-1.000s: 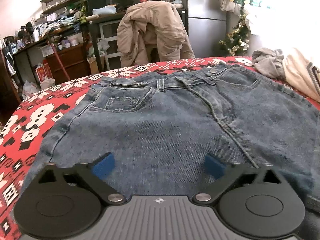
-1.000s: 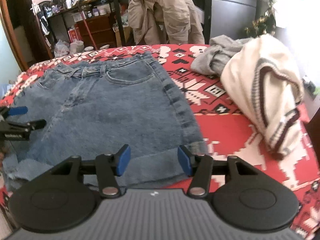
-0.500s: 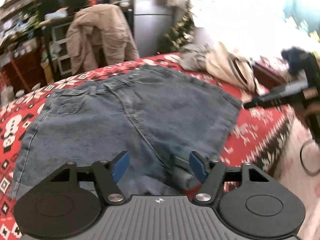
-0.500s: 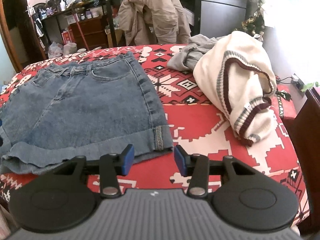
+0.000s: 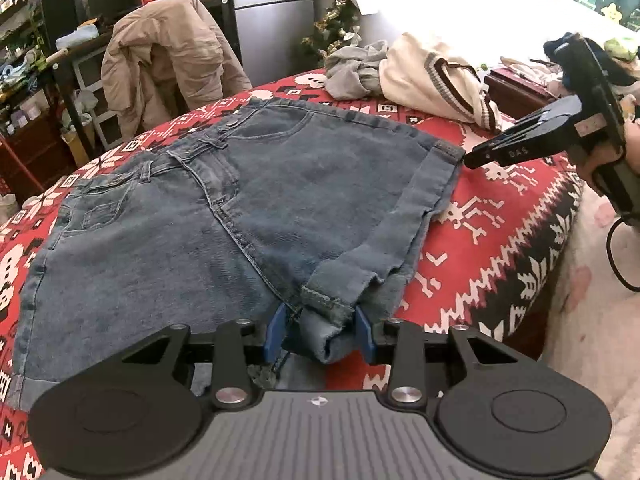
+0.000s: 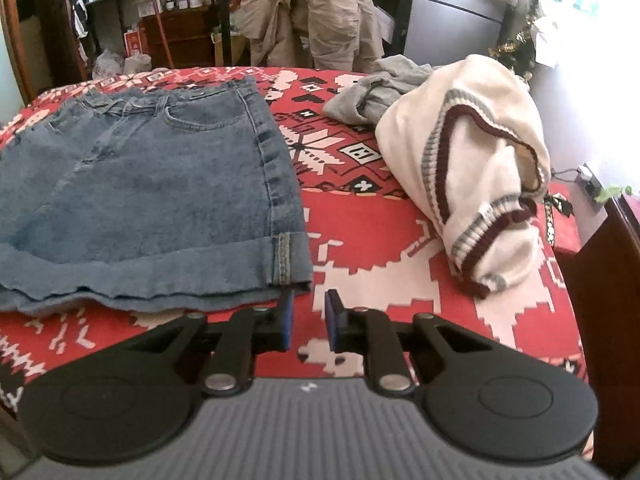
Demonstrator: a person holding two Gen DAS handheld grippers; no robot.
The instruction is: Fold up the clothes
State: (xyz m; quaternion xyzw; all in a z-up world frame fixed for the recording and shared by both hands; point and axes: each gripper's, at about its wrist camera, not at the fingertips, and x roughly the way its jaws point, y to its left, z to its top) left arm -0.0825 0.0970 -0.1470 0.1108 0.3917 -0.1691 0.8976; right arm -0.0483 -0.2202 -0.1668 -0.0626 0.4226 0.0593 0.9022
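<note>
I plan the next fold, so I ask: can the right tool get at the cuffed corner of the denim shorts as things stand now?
Probably yes. The right tool sits just off the cuffed corner of the denim shorts, with only bare red blanket between them. Its jaws have just been closing on nothing, so they may need reopening first.

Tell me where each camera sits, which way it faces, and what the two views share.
Left wrist: on the left hand-held gripper, looking down across the denim shorts; the bunched inner leg hem lies between its fingers; the right hand-held gripper and the hand holding it show.
Right wrist: on the right hand-held gripper, facing the shorts' outer cuff corner; gap bare.
Shared: shorts, red patterned blanket, cream sweater, tan jacket.
</note>
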